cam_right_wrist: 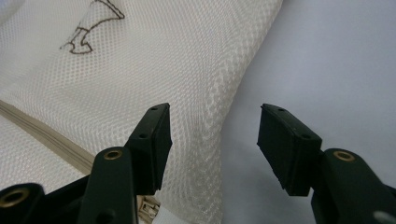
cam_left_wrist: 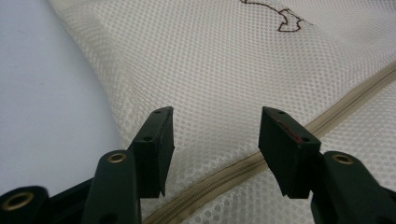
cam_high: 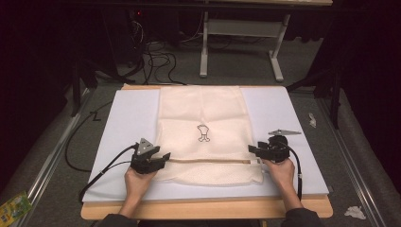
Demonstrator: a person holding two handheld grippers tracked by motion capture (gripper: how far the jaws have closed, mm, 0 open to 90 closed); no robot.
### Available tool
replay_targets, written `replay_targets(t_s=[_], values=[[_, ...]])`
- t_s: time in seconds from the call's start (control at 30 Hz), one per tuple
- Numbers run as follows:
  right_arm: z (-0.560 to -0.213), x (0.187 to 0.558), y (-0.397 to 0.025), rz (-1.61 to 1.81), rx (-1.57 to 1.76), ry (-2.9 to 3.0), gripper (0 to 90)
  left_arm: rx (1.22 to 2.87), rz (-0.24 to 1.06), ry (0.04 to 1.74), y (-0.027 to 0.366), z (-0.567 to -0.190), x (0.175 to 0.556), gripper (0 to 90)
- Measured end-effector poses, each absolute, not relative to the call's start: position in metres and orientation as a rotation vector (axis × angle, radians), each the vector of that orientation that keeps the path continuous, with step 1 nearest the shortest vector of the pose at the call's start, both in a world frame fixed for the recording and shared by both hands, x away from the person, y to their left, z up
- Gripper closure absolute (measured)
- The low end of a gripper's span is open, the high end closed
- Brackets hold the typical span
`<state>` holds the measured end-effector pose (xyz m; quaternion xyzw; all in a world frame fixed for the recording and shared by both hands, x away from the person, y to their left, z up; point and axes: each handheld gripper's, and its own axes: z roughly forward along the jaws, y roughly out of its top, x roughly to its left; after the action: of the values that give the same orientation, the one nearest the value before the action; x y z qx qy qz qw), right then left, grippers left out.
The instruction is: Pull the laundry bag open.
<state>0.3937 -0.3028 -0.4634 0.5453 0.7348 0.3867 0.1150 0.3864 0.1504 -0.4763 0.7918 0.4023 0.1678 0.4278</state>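
A cream mesh laundry bag (cam_high: 203,132) lies flat on the pale blue mat (cam_high: 127,123), a small embroidered figure (cam_high: 203,133) at its middle and a beige zipper (cam_high: 208,161) running across near its front edge. My left gripper (cam_high: 163,157) stands open at the bag's left edge, over the zipper's left end. In the left gripper view the jaws (cam_left_wrist: 215,140) straddle mesh (cam_left_wrist: 224,70) with the zipper (cam_left_wrist: 243,168) passing beneath. My right gripper (cam_high: 252,150) is open at the bag's right edge; its view (cam_right_wrist: 212,140) shows the bag's edge (cam_right_wrist: 219,107) and the zipper pull (cam_right_wrist: 148,205) under the left jaw.
The mat rests on a wooden table (cam_high: 203,209) whose front edge shows below it. Cables (cam_high: 156,59) and a white desk frame (cam_high: 241,35) sit on the floor beyond. Scraps lie on the floor at right (cam_high: 354,212) and a green packet at left (cam_high: 14,205).
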Motion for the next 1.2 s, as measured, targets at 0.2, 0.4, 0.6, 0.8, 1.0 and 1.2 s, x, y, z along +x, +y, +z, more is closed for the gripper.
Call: replay_targets(t_s=[0.2, 0.4, 0.6, 0.8, 1.0, 1.2], values=[[-0.466, 0.395, -0.299, 1.103, 1.612, 2.191, 44.3, 1.998, 0.409, 0.999, 0.145, -0.483, 0.387, 45.5], [-0.469, 0.394, -0.293, 1.054, 1.613, 2.240, 43.3, 2.005, 0.407, 1.009, 0.145, -0.484, 0.388, 45.3], [-0.468, 0.391, -0.290, 1.056, 1.611, 2.266, 43.6, 2.022, 0.402, 1.025, 0.143, -0.485, 0.390, 45.0], [-0.466, 0.395, -0.276, 1.025, 1.593, 2.310, 47.8, 2.068, 0.446, 1.007, 0.138, -0.485, 0.389, 44.9], [-0.465, 0.391, -0.268, 0.909, 1.491, 2.319, 64.9, 2.067, 0.443, 1.010, 0.138, -0.486, 0.389, 44.8], [-0.464, 0.392, -0.267, 0.935, 1.415, 2.349, 87.1, 2.068, 0.430, 1.016, 0.138, -0.485, 0.390, 44.7]])
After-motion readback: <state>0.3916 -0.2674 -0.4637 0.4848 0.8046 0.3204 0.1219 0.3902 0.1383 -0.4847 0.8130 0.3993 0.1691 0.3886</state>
